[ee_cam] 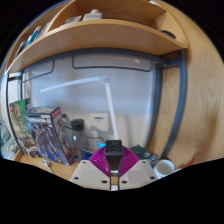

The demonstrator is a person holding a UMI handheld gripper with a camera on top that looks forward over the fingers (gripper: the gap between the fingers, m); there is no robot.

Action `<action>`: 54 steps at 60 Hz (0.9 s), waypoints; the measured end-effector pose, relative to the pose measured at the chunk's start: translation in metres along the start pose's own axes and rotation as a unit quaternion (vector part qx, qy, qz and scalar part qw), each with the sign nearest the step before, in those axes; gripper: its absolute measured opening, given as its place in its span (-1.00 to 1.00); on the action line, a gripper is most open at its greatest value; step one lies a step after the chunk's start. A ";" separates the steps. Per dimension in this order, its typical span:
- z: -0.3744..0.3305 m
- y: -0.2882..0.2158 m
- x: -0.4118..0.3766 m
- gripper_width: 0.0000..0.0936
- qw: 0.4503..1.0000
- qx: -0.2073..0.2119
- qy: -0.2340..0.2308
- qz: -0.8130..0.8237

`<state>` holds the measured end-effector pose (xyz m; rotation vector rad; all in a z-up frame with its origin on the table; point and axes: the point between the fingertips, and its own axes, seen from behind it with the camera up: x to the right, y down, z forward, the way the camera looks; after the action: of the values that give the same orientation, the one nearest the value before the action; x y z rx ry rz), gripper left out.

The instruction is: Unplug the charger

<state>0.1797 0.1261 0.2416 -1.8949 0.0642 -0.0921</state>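
Both tongs fingers clamped on black charger (white cable overhead).

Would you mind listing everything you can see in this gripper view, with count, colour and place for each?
charger: one, black, between the gripper's fingers, which press on it
shelf: one, wooden, overhead, with a few small items on it, too small to tell
desk lamp: one, white, beyond the fingers against the wall
boxes: several, colourful, standing on the desk beside the lamp
cup: one, white, on the desk at the other side of the fingers
cable: one, dark, running down the wall
gripper: one, white with magenta pads, shut on the charger
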 end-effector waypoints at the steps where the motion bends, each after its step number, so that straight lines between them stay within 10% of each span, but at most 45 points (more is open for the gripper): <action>1: -0.001 0.006 0.008 -0.83 1.000 -0.003 0.008 -0.001; 26: -0.004 0.218 0.154 -0.83 0.968 -0.236 0.073 -0.039; 54: 0.027 0.254 0.163 -0.37 0.962 -0.268 0.050 -0.025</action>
<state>0.3453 0.0555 -0.0027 -2.4346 0.1193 -0.2222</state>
